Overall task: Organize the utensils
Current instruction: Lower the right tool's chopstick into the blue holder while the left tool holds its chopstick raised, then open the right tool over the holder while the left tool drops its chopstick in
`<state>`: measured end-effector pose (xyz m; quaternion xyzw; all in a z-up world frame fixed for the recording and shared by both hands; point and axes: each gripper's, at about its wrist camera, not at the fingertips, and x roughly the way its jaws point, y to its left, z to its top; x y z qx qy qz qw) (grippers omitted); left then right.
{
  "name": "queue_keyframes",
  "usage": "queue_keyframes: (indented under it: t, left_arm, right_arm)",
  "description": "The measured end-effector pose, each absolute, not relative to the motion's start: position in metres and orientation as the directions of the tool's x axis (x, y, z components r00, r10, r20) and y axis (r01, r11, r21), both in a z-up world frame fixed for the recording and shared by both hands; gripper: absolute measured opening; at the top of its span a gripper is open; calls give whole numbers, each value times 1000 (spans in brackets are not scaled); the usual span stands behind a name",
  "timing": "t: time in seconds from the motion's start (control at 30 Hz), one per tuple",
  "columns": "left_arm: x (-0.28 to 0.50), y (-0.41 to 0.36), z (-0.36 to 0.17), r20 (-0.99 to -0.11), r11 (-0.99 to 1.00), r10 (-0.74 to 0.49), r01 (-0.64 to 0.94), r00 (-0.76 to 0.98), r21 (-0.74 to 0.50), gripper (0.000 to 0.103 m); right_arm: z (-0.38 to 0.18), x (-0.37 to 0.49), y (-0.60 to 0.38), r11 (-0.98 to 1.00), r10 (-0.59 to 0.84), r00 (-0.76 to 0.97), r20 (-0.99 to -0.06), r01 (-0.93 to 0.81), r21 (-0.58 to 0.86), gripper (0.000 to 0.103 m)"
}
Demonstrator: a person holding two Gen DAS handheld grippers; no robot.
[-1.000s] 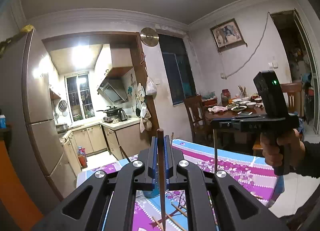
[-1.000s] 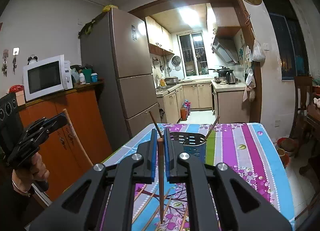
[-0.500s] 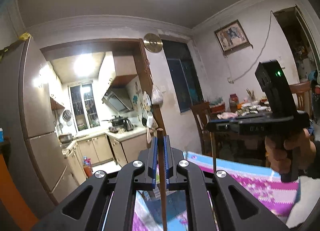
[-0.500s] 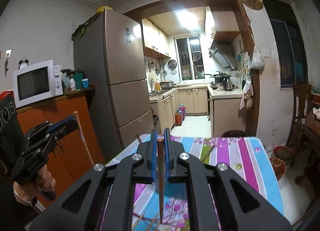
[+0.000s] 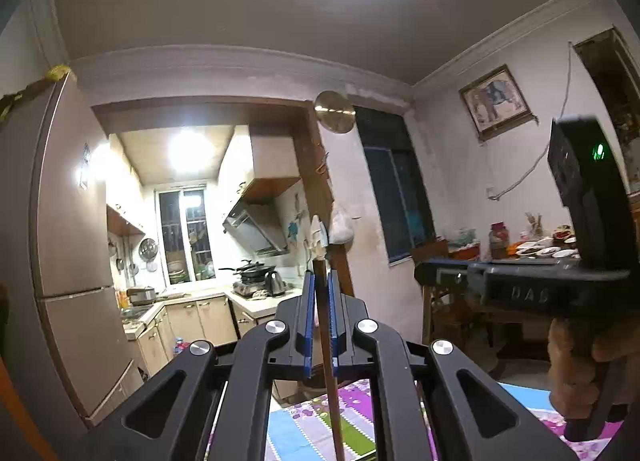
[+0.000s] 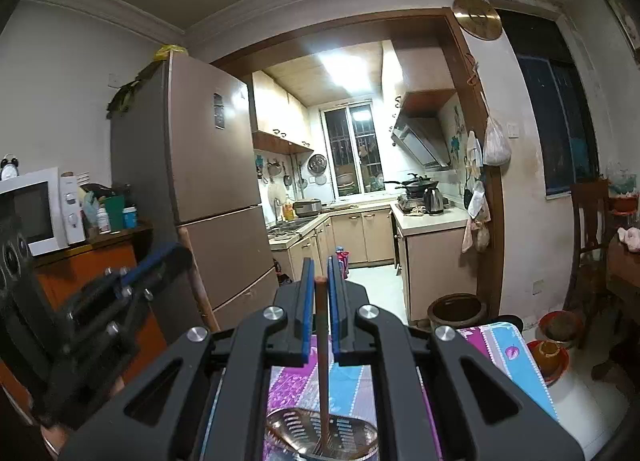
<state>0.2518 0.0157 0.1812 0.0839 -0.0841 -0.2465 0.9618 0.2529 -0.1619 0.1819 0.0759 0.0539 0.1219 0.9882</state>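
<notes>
One brown chopstick (image 6: 321, 345), upright, clamped in the right tool (image 6: 319, 293), its lower end inside the perforated metal holder (image 6: 320, 435) on the near table (image 6: 500, 345). A second chopstick (image 5: 328, 349), upright, clamped in the left tool (image 5: 320, 301) above the striped tablecloth (image 5: 304, 429).

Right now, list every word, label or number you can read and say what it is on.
"DAS", faint, on the side of the right gripper; last letter uncertain.
Fridge door sticker: too small to read.
Microwave panel: too blurred.
</notes>
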Motion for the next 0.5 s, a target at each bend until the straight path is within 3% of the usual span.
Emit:
queue_keyframes:
  t: [0.2,0.5]
  left_arm:
    - [293,18,135,64,884,-462,454,884,113,7]
    - [305,21,67,-37,893,-446,447,894,50,7]
  right_arm:
    - [160,279,-164,963,223,969,-105,-203,175,5]
    - [95,303,-158,960,234,944,-235,-185,210,6]
